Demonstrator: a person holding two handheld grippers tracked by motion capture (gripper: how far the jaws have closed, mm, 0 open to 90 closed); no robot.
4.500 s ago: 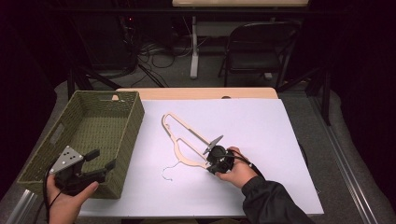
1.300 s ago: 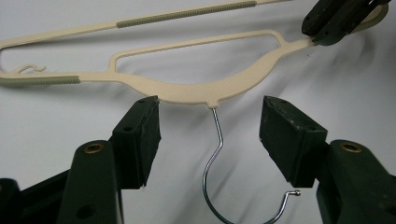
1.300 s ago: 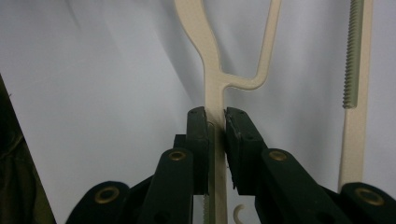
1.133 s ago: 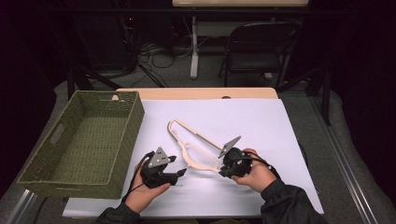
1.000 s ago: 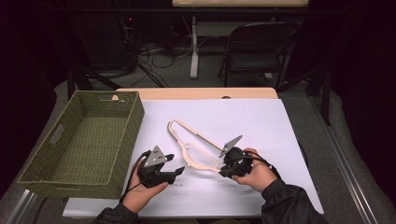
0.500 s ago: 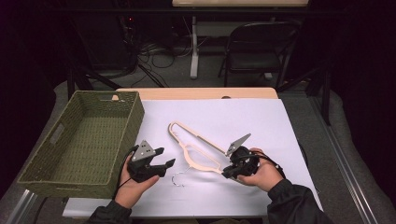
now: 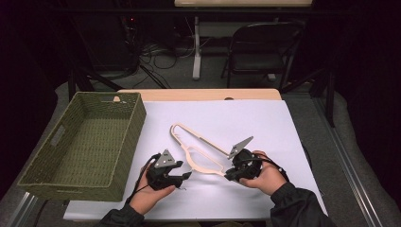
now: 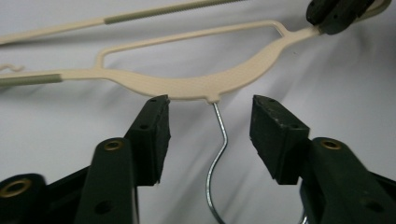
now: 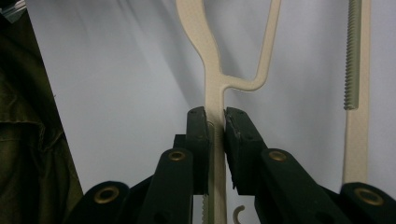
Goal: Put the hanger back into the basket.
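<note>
A cream plastic hanger (image 7: 198, 152) with a thin metal hook lies on the white sheet, its hook end toward the person. My right gripper (image 7: 228, 174) is shut on the hanger's near arm (image 9: 205, 56), and both pads (image 9: 198, 135) press the flat plastic. My left gripper (image 7: 187, 176) is at the hook. In the left gripper view the wire hook (image 8: 219, 144) runs between the two pads (image 8: 154, 135) without touching either. Its jaws have just been closing and still stand apart.
A green woven basket (image 7: 137, 118) stands at the left of the table, close to my left hand. The white sheet (image 7: 246, 118) covers the tabletop. Behind the table are a folding chair (image 7: 265, 47) and cables on the floor.
My left gripper came from the basket's front corner to the hanger, and in the last half second slid right to the hook with narrower jaws. The right gripper keeps its hold.
</note>
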